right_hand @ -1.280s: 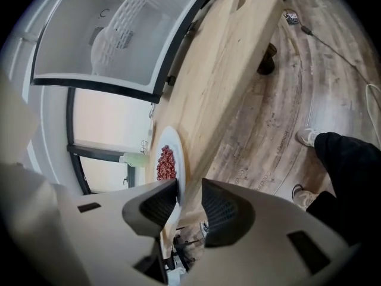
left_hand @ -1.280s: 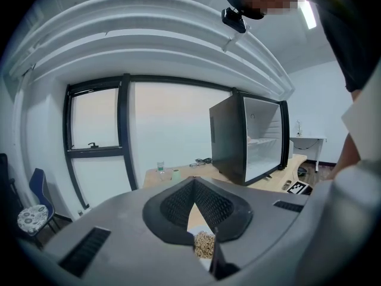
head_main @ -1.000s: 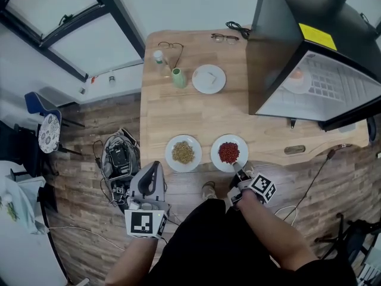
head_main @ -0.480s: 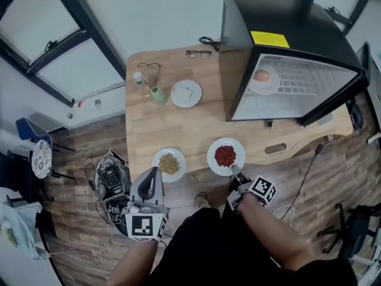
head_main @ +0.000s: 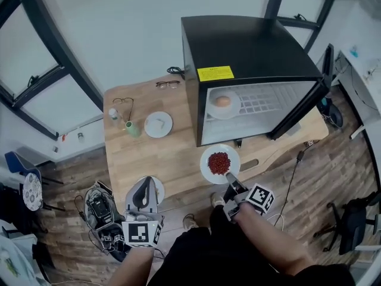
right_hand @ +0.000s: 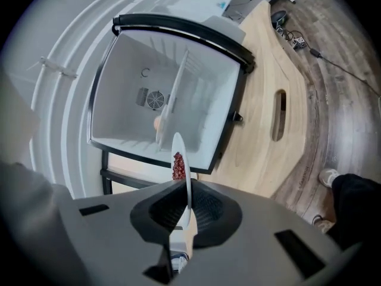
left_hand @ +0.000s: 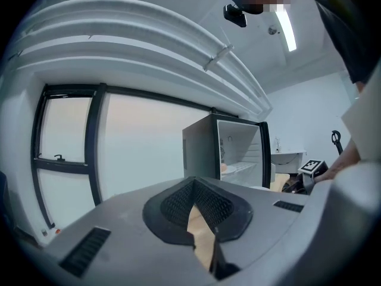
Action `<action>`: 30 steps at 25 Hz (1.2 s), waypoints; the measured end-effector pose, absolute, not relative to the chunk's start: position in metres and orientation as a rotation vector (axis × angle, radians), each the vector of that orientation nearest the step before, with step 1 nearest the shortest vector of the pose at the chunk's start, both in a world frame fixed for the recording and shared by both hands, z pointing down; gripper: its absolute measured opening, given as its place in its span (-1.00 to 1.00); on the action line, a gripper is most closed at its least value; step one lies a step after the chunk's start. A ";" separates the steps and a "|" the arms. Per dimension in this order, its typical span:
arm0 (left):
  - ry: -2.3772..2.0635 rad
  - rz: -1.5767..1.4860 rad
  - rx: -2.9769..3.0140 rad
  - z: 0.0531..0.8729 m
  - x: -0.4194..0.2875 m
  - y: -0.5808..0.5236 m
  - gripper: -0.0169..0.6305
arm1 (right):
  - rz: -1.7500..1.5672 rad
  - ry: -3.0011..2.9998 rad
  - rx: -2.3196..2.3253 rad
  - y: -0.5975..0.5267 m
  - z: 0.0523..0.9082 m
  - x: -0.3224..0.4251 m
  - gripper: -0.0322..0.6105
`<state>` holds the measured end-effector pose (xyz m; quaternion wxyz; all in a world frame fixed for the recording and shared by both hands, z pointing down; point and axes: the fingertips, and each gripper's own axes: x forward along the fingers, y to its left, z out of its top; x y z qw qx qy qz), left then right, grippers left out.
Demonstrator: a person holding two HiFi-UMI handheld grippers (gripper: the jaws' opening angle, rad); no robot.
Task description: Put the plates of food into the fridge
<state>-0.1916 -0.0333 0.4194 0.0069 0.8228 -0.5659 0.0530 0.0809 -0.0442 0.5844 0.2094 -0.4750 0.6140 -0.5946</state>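
The plate (head_main: 219, 164), clamped at its rim by the right gripper (head_main: 228, 183), is held at 6 o'clock of the fridge (head_main: 250, 58). If tilted by this one-edge pinch, food could be spilled. The left gripper (head_main: 143, 196) is closed, empty.

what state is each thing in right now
fridge, door open
red food plate, held by its rim in front of the fridge
right gripper, shut on the red food plate
left gripper, shut, empty
plate in fridge, on the shelf
grain plate, on the table, mostly hidden by the left gripper
white plate, on the table
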 end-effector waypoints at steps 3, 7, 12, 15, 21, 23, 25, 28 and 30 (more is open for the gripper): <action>-1.750 0.150 2.610 0.412 -0.170 -0.050 -0.94 | -1.614 1.691 -1.321 -0.054 0.563 0.107 -0.80; -1.735 0.122 2.630 0.401 -0.147 -0.071 -0.94 | -1.550 1.694 -1.322 -0.067 0.537 0.137 -0.80; -1.735 0.079 2.647 0.382 -0.122 -0.095 -0.94 | -1.511 1.674 -1.327 -0.087 0.518 0.171 -0.80; -1.750 0.057 2.665 0.371 -0.111 -0.104 -0.94 | -1.493 1.665 -1.333 -0.099 0.509 0.185 -0.80; -1.790 0.043 2.679 0.355 -0.095 -0.117 -0.94 | -1.459 1.655 -1.336 -0.127 0.491 0.211 -0.80; -1.801 0.048 2.675 0.352 -0.092 -0.122 -0.94 | -1.449 1.658 -1.347 -0.138 0.488 0.218 -0.80; -1.817 0.057 2.666 0.351 -0.092 -0.128 -0.94 | -1.437 1.661 -1.362 -0.149 0.484 0.225 -0.80; -1.844 0.064 2.642 0.351 -0.093 -0.138 -0.94 | -1.420 1.656 -1.372 -0.165 0.481 0.234 -0.80; -1.857 0.063 2.627 0.353 -0.093 -0.144 -0.94 | -1.418 1.641 -1.381 -0.175 0.480 0.241 -0.80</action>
